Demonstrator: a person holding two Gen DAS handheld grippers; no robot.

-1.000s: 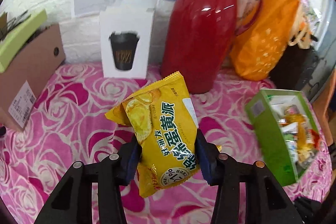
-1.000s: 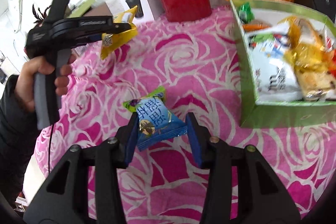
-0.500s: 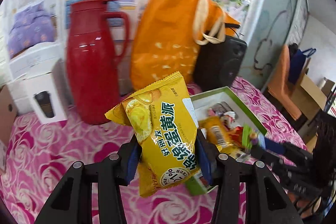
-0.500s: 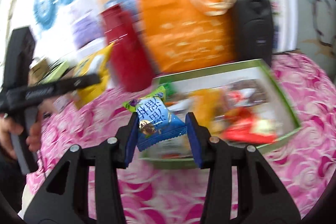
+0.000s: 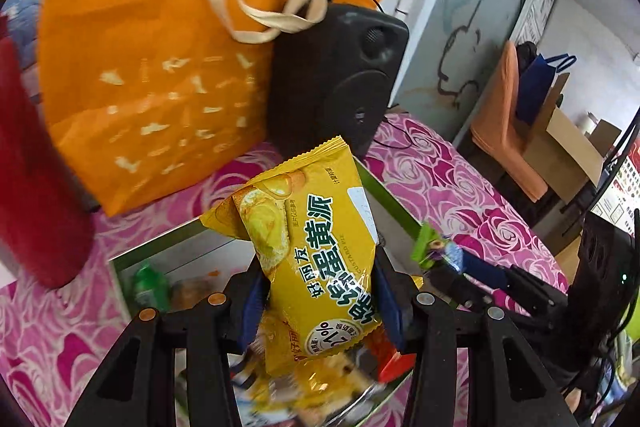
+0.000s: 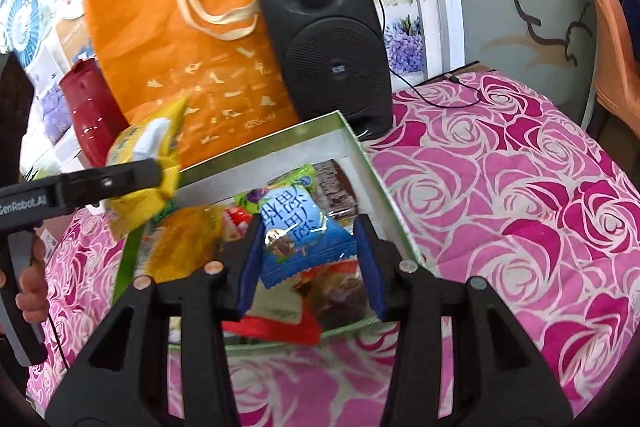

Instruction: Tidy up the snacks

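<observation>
1. Left wrist view: the left gripper (image 5: 320,301) clamps a yellow custard pie packet (image 5: 316,259) between its blue pads, grasping it just as it did a second ago. The backdrop has swung: the white cup carton and the cardboard box of the earlier frame are gone, the red thermos jug (image 5: 36,187) has slid to the left edge, and an orange tote bag (image 5: 144,67) and a black speaker (image 5: 340,75) now fill the top. The green snack box (image 5: 160,251), formerly off to the right, now lies directly under the packet. The right gripper (image 5: 444,267) has come into view at the right, carrying a blue packet with a green end.

2. Right wrist view: the right gripper (image 6: 308,259) grips a blue snack packet (image 6: 300,231), its hold unchanged. A second ago the packet hung over the bare rose-patterned tablecloth (image 6: 520,207); it is now above the green snack box (image 6: 384,187), over the wrappers inside. The left gripper (image 6: 160,175), with its yellow custard pie packet (image 6: 148,163), has come from well apart to the box's left rim. The black speaker (image 6: 328,43) stands behind the box.
</observation>
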